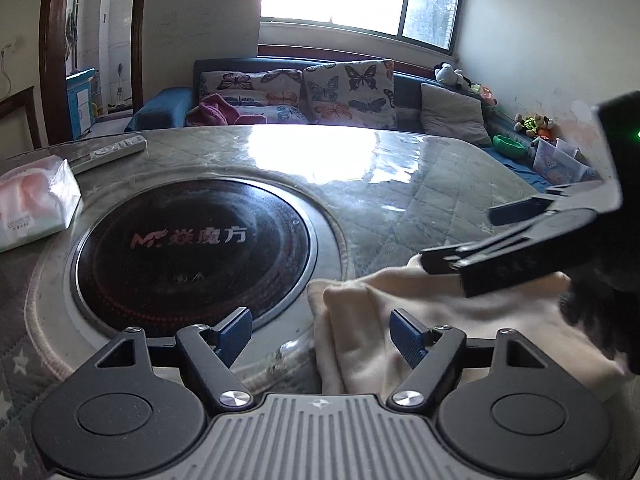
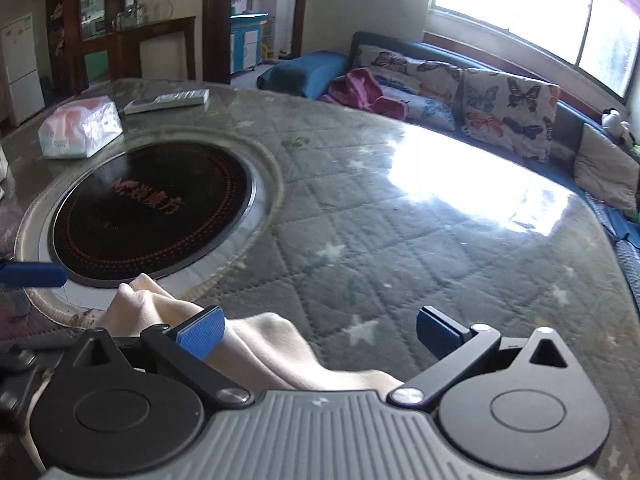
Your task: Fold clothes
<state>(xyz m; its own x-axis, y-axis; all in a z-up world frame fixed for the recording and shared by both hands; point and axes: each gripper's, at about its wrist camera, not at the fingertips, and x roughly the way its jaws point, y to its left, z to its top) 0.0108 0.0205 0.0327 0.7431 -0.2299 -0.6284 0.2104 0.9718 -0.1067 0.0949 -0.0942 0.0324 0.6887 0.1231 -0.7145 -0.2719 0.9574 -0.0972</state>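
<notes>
A cream-coloured garment point(image 1: 400, 320) lies bunched on the near edge of the round table, partly over the rim of the black hotplate. My left gripper point(image 1: 322, 330) is open, its blue pads either side of the garment's left fold. My right gripper point(image 2: 320, 334) is open just above the same garment point(image 2: 256, 340), which passes under its left pad. The right gripper also shows in the left wrist view point(image 1: 460, 236) as black fingers over the cloth. A blue pad of the left gripper point(image 2: 34, 274) shows at the left edge of the right wrist view.
A black round hotplate point(image 1: 192, 252) is set into the table, which is covered by a grey quilted star cloth point(image 2: 400, 248) under clear plastic. A tissue pack point(image 2: 80, 128) and a remote point(image 2: 168, 100) lie at the far left. A sofa with butterfly cushions point(image 1: 348, 92) stands behind.
</notes>
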